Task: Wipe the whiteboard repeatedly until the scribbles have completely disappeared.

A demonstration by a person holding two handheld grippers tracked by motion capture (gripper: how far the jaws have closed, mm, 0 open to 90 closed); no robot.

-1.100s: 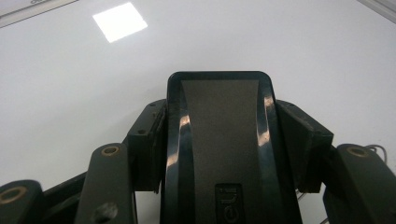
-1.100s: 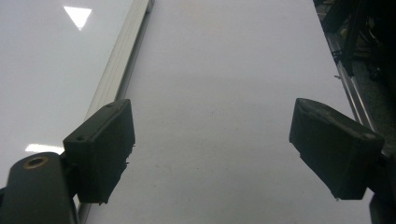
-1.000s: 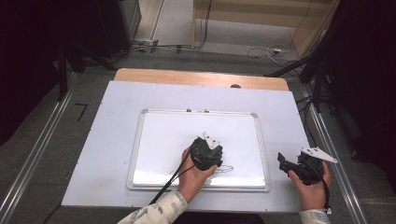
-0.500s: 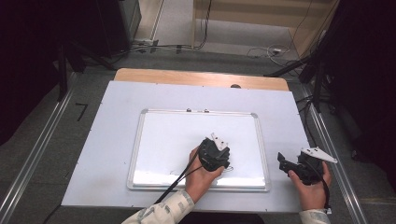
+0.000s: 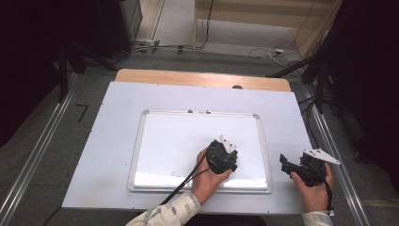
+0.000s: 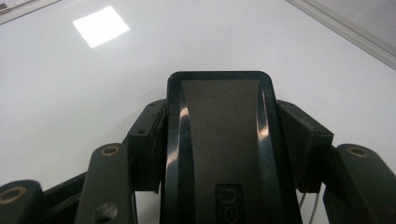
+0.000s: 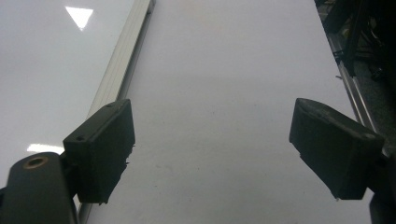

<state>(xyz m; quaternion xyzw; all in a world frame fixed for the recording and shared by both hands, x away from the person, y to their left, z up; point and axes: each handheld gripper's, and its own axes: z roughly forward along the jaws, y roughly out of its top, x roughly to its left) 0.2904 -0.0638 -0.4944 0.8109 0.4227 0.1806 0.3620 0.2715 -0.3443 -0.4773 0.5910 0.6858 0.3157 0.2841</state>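
Note:
A white dry-erase board (image 5: 179, 136) with a silver frame lies on the white table (image 5: 117, 103). My left gripper (image 5: 221, 159) presses down on the board's lower right part. It is shut on a black eraser block (image 6: 219, 121) with a grey face, and the glossy board (image 6: 93, 93) lies just beyond it. My right gripper (image 5: 288, 165) rests on the table to the right of the board's frame. Its jaws stand wide apart with nothing between them (image 7: 210, 149), and the board's frame (image 7: 121, 70) runs along their left side.
A wooden strip (image 5: 202, 79) borders the table's far edge. Metal rails (image 5: 329, 141) run along both sides on the floor. Cables and dark stands crowd the floor at the back. A black cable (image 5: 188, 181) trails from the left gripper across the board's bottom edge.
My left gripper has slid a little to the right over the board with the eraser, and now covers the spot where a dark squiggle showed. The right gripper has stayed put.

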